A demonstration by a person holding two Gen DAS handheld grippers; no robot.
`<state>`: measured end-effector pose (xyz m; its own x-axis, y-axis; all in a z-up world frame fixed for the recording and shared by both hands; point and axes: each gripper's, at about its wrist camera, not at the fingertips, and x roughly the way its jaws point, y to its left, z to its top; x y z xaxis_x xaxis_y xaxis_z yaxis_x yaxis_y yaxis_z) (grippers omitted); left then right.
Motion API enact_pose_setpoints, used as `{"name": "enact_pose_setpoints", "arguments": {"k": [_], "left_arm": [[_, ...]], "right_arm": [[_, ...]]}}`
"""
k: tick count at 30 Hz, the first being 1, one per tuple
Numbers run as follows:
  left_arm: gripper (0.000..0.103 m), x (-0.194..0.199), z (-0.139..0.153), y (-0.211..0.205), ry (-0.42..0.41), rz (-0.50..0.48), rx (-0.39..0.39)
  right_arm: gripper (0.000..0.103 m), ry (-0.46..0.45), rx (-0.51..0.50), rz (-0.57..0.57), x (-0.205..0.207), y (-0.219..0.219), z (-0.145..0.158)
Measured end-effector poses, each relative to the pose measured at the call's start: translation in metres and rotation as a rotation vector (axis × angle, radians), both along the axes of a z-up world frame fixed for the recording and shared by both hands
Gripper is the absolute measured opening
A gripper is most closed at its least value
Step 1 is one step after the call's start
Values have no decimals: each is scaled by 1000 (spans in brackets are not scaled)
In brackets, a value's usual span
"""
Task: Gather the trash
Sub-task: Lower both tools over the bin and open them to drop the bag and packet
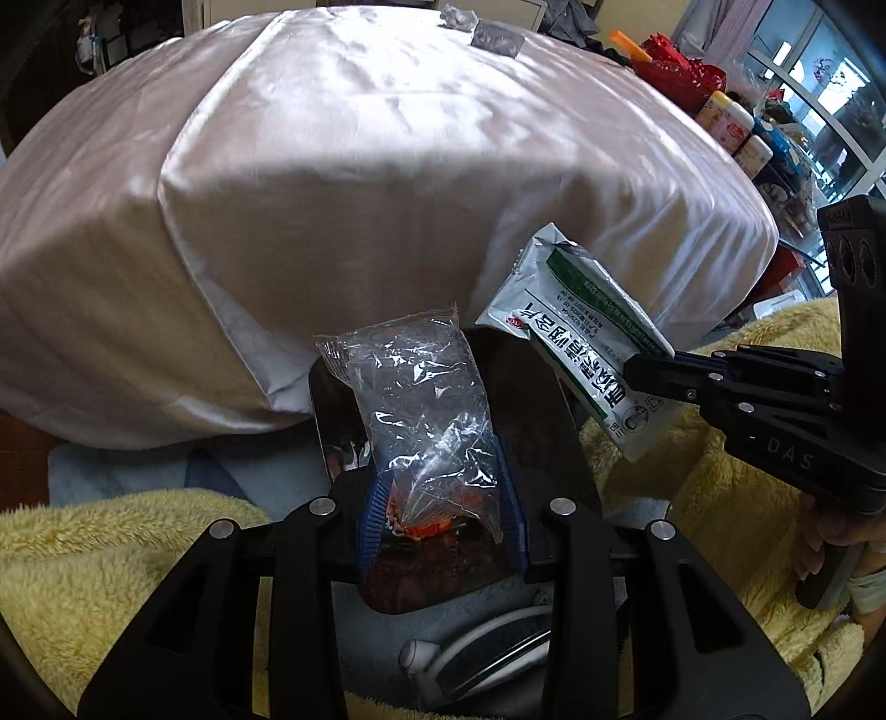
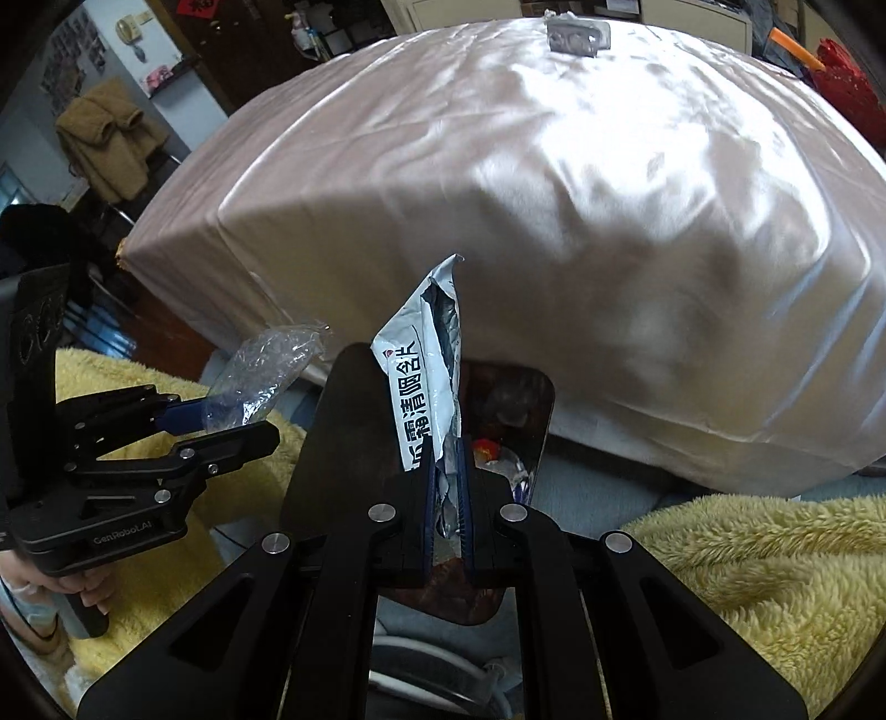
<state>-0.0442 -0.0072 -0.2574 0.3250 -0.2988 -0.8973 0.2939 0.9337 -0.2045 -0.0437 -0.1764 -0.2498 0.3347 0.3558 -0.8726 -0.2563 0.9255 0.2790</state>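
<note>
Above the dark glossy bin point(image 1: 531, 387) below the satin-covered bed's point(image 1: 387, 166) near edge, both grippers should part their fingers squarely over its mouth: left gripper point(image 1: 443, 520) pinches a crinkled clear plastic bag point(image 1: 421, 399), right gripper point(image 2: 447, 487) clamps a torn silver-white foil sachet point(image 2: 426, 354); foil scraps point(image 1: 495, 37) remain at the bed's far edge

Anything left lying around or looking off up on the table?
Yes: a silver blister pack and crumpled clear plastic lie at the far edge of the white tablecloth, not yet collected.
</note>
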Motion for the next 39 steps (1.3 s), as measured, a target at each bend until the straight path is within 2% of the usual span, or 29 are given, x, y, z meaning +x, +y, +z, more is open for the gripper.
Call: {"name": "enact_pose_setpoints", "arguments": {"k": [7, 16, 20, 26, 27, 28, 30, 32, 34, 36, 39], "left_arm": [[34, 2, -22, -7, 62, -30, 28], [35, 6, -34, -6, 103, -21, 59], [43, 6, -35, -9, 98, -17, 75], [61, 6, -35, -6, 91, -9, 80], [65, 6, -35, -6, 90, -7, 80], [69, 6, -35, -5, 89, -6, 79], [72, 6, -34, -4, 85, -2, 79], [75, 5, -32, -4, 83, 3, 78], [81, 6, -31, -4, 76, 10, 79], [87, 6, -29, -3, 67, 15, 79], [93, 5, -24, -3, 43, 19, 79]], "right_arm": [[8, 82, -35, -1, 2, 4, -30], [12, 105, -18, -31, 7, -1, -33], [12, 106, -12, -48, 7, -5, -32], [13, 99, 18, -65, 7, -10, -31], [23, 98, 20, -68, 7, -10, -30], [46, 97, 22, -71, 7, -9, -29], [64, 87, 26, -80, 8, -10, -27], [64, 77, 26, -95, 9, -12, -24], [71, 67, 20, -116, 10, -15, -23], [74, 52, 21, -138, 10, -19, -19], [90, 20, 1, -176, 11, -23, -11]]}}
